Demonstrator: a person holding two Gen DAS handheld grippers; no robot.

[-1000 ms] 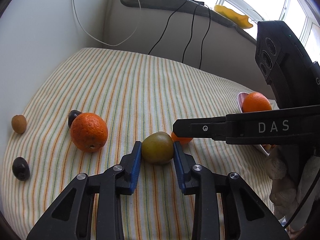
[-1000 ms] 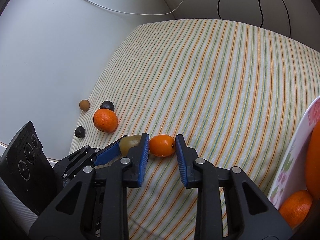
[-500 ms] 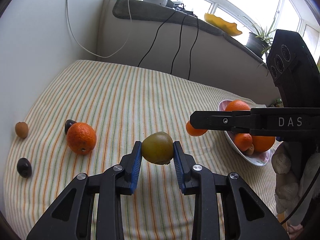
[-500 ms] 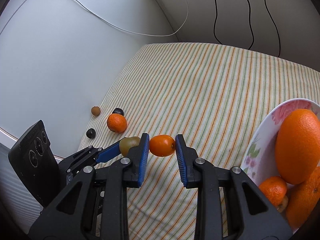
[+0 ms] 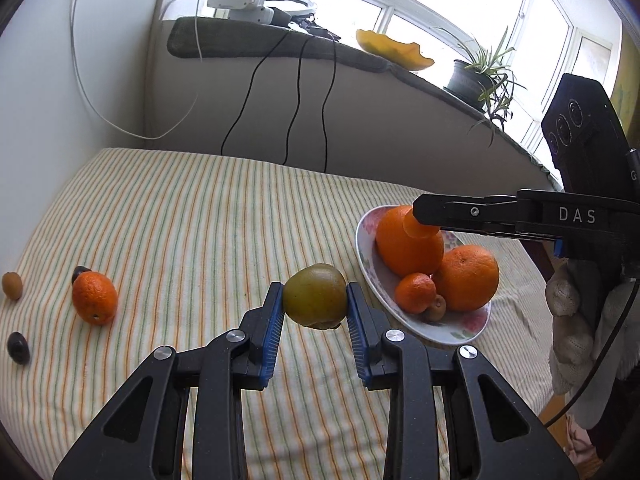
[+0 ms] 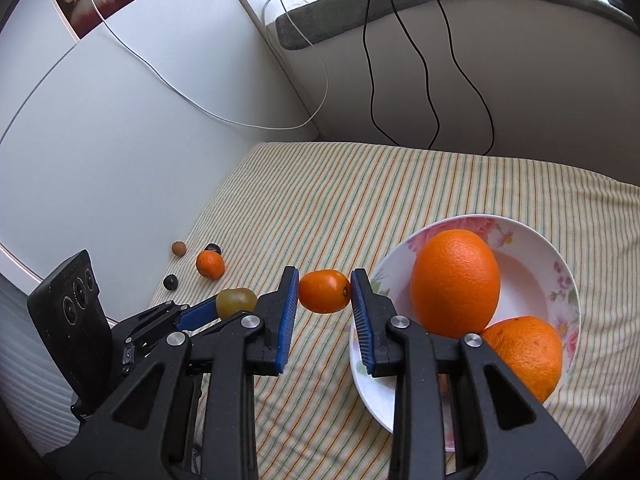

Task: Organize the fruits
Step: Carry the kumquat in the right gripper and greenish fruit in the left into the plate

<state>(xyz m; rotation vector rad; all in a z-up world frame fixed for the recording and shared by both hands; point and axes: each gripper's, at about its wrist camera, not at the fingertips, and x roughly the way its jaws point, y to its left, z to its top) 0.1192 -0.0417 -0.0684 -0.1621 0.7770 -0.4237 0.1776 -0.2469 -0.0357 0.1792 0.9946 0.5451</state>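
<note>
The small orange (image 6: 324, 291) is pinched between the right gripper (image 6: 325, 294) fingers, a green fruit (image 5: 315, 296) between the left gripper (image 5: 315, 312) fingers; each is best lowered into the bowl (image 6: 560, 264) gaps beyond the fingertips before release

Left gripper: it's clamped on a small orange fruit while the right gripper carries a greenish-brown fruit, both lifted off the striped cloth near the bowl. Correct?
The fruits are swapped. The left wrist view shows the left gripper shut on the greenish-brown fruit; the right wrist view shows the right gripper shut on the small orange fruit. Both are off the striped cloth, near the bowl.
</note>
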